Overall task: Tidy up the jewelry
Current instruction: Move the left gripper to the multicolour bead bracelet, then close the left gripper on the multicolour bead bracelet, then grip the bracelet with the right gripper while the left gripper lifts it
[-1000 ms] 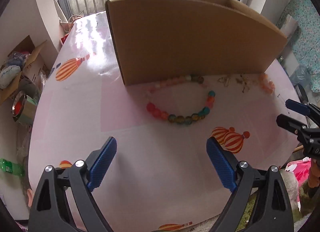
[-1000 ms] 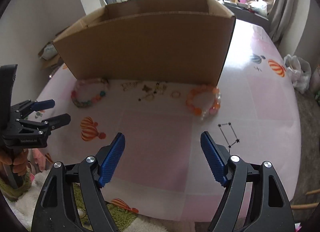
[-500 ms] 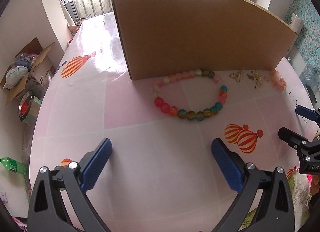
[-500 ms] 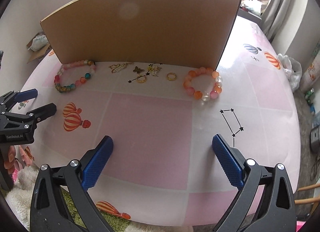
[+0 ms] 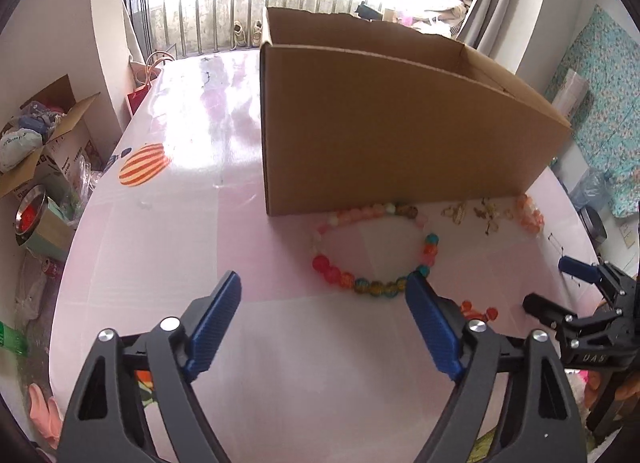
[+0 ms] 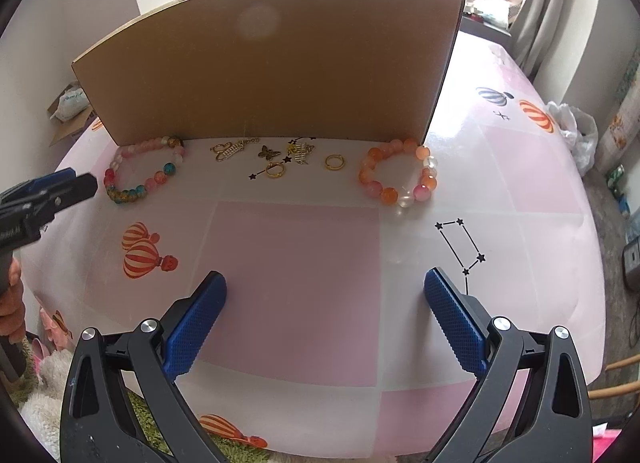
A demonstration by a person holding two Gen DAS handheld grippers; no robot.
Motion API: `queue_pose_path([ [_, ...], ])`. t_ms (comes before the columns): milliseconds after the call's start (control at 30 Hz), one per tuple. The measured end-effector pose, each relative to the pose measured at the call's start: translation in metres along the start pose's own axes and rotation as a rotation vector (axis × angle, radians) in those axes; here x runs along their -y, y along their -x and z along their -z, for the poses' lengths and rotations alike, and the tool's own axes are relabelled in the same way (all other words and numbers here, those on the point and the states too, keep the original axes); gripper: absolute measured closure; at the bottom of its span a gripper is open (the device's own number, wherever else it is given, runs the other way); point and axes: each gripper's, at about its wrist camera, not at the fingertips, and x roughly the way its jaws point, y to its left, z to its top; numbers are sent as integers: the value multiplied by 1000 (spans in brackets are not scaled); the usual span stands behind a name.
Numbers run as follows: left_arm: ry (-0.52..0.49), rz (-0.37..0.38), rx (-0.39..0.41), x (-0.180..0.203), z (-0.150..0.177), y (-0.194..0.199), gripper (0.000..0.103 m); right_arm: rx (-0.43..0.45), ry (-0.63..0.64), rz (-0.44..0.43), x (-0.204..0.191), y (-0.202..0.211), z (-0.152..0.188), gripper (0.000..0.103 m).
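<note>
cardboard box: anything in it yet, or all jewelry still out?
Cannot tell: the cardboard box interior is hidden. Two bead bracelets and small gold pieces lie outside on the table.

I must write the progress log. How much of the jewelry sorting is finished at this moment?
Nothing looks done. Both bracelets, the multicolored bracelet and the orange bracelet, plus the gold pieces, lie on the table before the cardboard box. The left gripper and right gripper are open, holding nothing. Everything remains.

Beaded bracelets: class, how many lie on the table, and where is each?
2. The multicoloured bracelet lies by the cardboard box's left corner; the orange-and-pink bracelet lies by its right corner. Others may be hidden inside or behind the box.
</note>
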Motion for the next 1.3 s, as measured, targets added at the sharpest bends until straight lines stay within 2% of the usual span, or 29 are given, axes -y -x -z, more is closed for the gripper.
queue_pose_path([
  [33, 3, -9, 2, 0, -5, -3, 39, 1, -2, 1, 0, 0, 0, 8],
  [67, 2, -16, -3, 0, -8, -7, 42, 2, -5, 4, 0, 0, 0, 8],
  [133, -18, -36, -19, 8, -12, -14, 59, 4, -9, 14, -5, 0, 1, 8],
  [233, -50, -70, -51, 16, -11, -26, 73, 10, -14, 27, -6, 0, 1, 8],
  [267, -63, -87, -38, 19, -10, -27, 75, 12, -14, 27, -6, 1, 2, 8],
  [333, -87, -94, -36, 23, -8, -25, 89, 17, -12, 23, -6, 2, 3, 8],
  [367, -87, -94, -36, 23, -6, -24, 91, 18, -9, 20, -5, 2, 3, 8],
  [600, -109, -66, -47, 14, 11, -8, 93, -20, 26, -8, -5, 6, 1, 8],
  [700, -101, -51, -45, 4, 16, -2, 93, 18, 4, -73, -3, 17, -4, 9],
  [900, -78, -15, -29, -9, 20, 1, 93, 59, 80, -249, -41, 25, -30, 31],
  [967, -80, -4, -22, -11, 22, 0, 93, 53, 121, -276, -61, 22, -39, 45],
  [1000, -83, 0, -18, -12, 24, 0, 93, 52, 140, -289, -72, 21, -42, 48],
  [1133, -79, 25, -8, -16, 32, 6, 93, 33, 216, -284, -100, 5, -57, 61],
  [1300, -63, 62, -6, -25, 34, 7, 93, -23, 254, -282, -114, -16, -74, 69],
])
